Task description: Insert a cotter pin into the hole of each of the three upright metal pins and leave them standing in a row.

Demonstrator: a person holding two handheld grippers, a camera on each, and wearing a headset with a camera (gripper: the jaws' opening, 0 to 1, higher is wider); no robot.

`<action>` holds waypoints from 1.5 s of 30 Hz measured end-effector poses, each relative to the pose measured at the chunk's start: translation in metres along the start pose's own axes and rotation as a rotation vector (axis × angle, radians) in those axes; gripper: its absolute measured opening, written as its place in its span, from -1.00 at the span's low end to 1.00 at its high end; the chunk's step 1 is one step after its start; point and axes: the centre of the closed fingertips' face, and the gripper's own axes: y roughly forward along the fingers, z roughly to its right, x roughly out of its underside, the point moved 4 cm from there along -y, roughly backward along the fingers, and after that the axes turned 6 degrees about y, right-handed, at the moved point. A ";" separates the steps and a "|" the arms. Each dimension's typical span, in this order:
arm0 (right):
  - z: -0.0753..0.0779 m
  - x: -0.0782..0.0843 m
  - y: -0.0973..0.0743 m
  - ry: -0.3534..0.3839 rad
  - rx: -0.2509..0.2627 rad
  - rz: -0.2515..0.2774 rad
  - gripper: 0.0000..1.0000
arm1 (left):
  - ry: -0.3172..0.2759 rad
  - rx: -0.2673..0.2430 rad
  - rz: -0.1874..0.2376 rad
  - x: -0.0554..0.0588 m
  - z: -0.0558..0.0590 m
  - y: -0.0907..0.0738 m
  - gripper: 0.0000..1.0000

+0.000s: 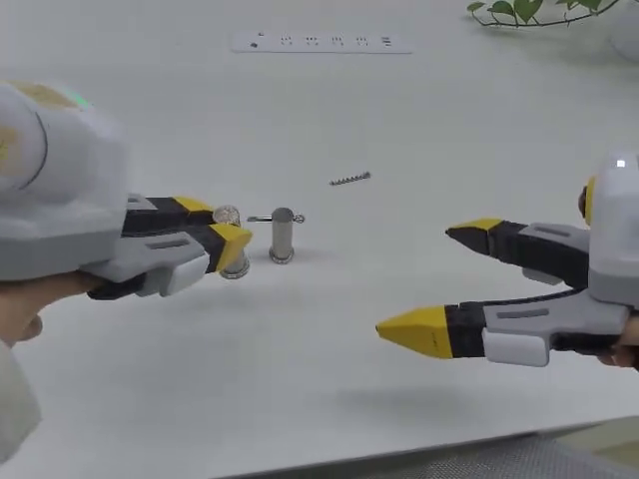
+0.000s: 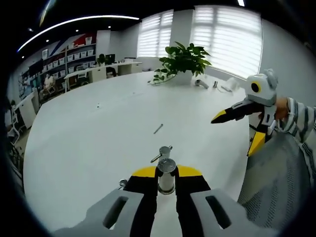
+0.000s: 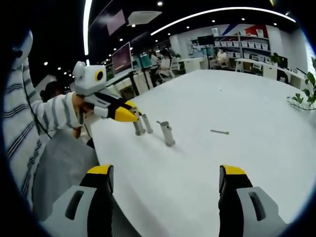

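Upright steel pin [image 2: 166, 175] sits clenched in my left fingers [image 2: 143, 173]. Released right fingers [image 1: 424, 331] should probably fetch the thin grey cotter pin [image 1: 349, 179] next.

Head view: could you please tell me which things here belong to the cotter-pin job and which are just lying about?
Job: held metal pin, clamped by the left gripper; third metal pin beside it; standing metal pin with fitted cotter pin; loose cotter pin; open right gripper.
Lying about: power strip; plant.

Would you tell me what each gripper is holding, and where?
The left gripper grips an upright pin at mid-shaft; the right gripper, open, holds nothing.
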 end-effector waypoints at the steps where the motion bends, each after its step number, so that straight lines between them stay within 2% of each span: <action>1: 0.000 0.000 0.000 0.000 -0.001 0.000 0.79 | 0.000 0.000 -0.002 0.001 0.000 0.001 -0.78; 4: -0.001 0.001 0.001 -0.001 -0.002 -0.005 0.79 | 0.005 0.009 -0.011 0.009 0.000 0.007 -0.78; 7: -0.002 0.002 0.002 0.000 -0.008 -0.010 0.79 | 0.012 0.009 -0.038 0.018 0.000 0.014 -0.78; 11: -0.002 0.002 0.002 0.002 -0.009 -0.013 0.79 | 0.018 0.017 -0.058 0.025 0.000 0.022 -0.78; 22: 0.000 0.007 0.000 0.013 -0.002 -0.024 0.79 | 0.023 0.013 -0.075 0.035 0.000 0.029 -0.78; 27: -0.001 0.007 0.001 0.014 -0.005 -0.024 0.79 | -0.008 0.010 -0.056 0.037 -0.001 0.027 -0.78; 36: -0.005 0.009 0.005 0.021 -0.025 -0.030 0.79 | 0.014 0.030 -0.023 0.041 0.002 0.024 -0.76; 38: -0.006 0.010 0.005 0.021 -0.028 -0.032 0.79 | -0.007 0.052 0.000 0.040 0.004 0.025 -0.74; 41: -0.007 0.011 0.006 0.018 -0.034 -0.042 0.79 | -0.045 0.061 0.005 0.040 0.003 0.025 -0.73; 45: -0.007 0.012 0.006 0.016 -0.035 -0.045 0.79 | -0.036 0.067 0.009 0.040 0.004 0.025 -0.72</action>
